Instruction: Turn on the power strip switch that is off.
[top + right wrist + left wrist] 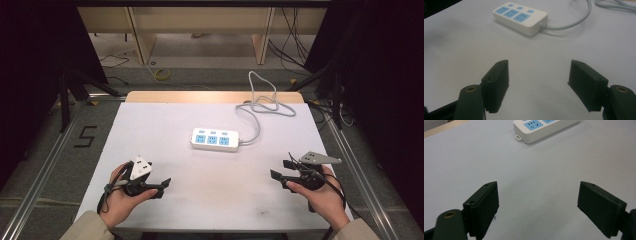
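Lab: black curtains (30, 60), loose floor cables (292, 47), taped floor number (86, 136).

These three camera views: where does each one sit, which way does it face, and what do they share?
High view: above the person's side, looking forward and down on the table; forearms, left gripper and right gripper show.
Left gripper view: rides the left gripper, looking along open jaws toward the power strip.
Right gripper view: rides the right gripper, facing the strip and its cable.
All share the power strip.

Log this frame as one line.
left claw: open, empty | right claw: open, empty | power strip: mid-table, untouched, cable trailing back
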Tool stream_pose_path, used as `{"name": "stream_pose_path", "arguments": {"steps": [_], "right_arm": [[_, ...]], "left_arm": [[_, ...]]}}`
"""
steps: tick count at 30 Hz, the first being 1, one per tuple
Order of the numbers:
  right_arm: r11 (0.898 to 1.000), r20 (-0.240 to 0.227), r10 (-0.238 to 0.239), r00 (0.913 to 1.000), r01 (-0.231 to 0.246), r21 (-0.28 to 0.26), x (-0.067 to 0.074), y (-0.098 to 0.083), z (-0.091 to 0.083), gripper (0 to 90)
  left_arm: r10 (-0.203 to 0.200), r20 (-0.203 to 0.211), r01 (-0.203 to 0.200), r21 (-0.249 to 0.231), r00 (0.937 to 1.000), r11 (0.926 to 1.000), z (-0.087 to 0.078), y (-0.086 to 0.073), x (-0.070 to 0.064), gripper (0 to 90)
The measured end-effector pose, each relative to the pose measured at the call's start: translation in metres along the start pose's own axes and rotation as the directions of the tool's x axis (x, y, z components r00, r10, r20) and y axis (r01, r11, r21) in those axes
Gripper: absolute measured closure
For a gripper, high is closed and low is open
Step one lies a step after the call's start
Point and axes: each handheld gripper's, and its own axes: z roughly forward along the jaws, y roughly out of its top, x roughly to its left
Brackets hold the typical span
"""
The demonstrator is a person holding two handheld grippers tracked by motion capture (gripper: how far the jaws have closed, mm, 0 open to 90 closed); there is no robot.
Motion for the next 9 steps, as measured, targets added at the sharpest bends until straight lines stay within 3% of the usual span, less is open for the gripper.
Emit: {"name": "stream_pose_path", "arguments": {"steps": [9], "right_arm": [[1.0, 0.01, -0.001, 1.0, 0.001, -0.028, 0.0011, -0.0035, -0.0032, 32.4]], "left_arm": [[0.002, 0.017, -0.002, -0.003, 0.9999, 1.0, 0.0015, 0.0009, -0.0029, 16.7]]}}
